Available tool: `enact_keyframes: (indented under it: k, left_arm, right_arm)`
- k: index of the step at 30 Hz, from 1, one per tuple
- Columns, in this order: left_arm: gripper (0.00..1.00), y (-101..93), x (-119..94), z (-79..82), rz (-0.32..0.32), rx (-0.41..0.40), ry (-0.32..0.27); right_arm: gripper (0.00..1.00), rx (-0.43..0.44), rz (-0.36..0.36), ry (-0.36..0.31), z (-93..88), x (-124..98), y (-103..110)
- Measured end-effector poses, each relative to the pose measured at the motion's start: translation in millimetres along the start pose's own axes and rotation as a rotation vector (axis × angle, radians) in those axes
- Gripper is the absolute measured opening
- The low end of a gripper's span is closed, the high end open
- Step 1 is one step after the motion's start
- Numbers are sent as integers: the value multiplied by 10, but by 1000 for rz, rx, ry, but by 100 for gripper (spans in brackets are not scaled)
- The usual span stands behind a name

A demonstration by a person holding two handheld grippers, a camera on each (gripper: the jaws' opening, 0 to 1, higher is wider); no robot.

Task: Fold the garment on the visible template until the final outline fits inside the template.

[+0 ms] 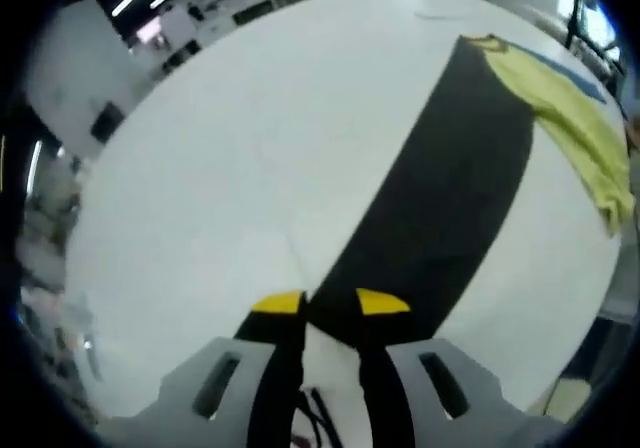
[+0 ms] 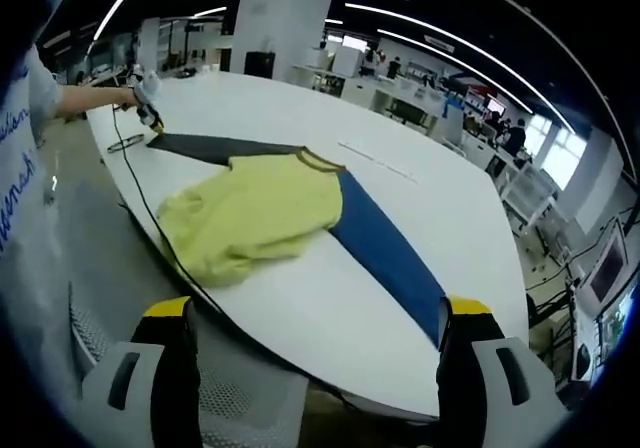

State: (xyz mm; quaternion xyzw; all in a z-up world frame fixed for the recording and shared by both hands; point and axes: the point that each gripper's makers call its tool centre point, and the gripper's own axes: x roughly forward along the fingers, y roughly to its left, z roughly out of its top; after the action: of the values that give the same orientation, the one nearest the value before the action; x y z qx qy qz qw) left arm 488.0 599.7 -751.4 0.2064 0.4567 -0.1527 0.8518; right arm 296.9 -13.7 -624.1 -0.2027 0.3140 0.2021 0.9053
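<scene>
Garment point(image 2: 255, 213) half covers template point(image 2: 385, 243); left hand-held gripper point(image 1: 330, 303) pinches its corner, right point(image 2: 318, 318) gapes.

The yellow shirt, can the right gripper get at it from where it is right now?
Probably yes. The right gripper is open, off the table edge, with nothing between its jaws and the crumpled yellow shirt. It would need to move forward over the edge.

A black cable point(image 2: 150, 218) is trailing along the near edge of the white desk point(image 2: 430, 218). Beyond the desk's far side, other desks point(image 2: 400, 93) are standing, with ceiling light strips point(image 2: 440, 43) glowing above them.
</scene>
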Motion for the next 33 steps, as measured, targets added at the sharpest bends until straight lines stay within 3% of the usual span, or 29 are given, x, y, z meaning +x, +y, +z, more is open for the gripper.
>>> enact_keyframes:
  k: [3, 5, 12, 15, 23, 28, 33]
  left_arm:
    - [20, -27, 10, 113, -39, -1, -67]
    - [21, 0, -10, 109, -26, 1, -58]
    - [27, -156, -194, 330, -92, -8, -172]
    - [28, -203, -261, 360, -87, 14, -175]
    - [35, -492, -469, 524, -125, 52, -256]
    - [39, -813, -671, 707, -187, 76, -338]
    - [45, -1022, -840, 820, -198, 124, -363]
  right_arm:
    - [100, 1, 4, -3, 6, 11, 7]
    - [100, -3, 6, -3, 13, 16, 15]
    - [100, 2, 17, -17, 13, 40, 29]
    - [100, 0, 23, -16, -1, 53, 34]
    - [100, -4, 35, -25, 25, 80, 51]
    - [100, -5, 43, -31, 36, 89, 67]
    - [100, -6, 44, -38, 51, 100, 52]
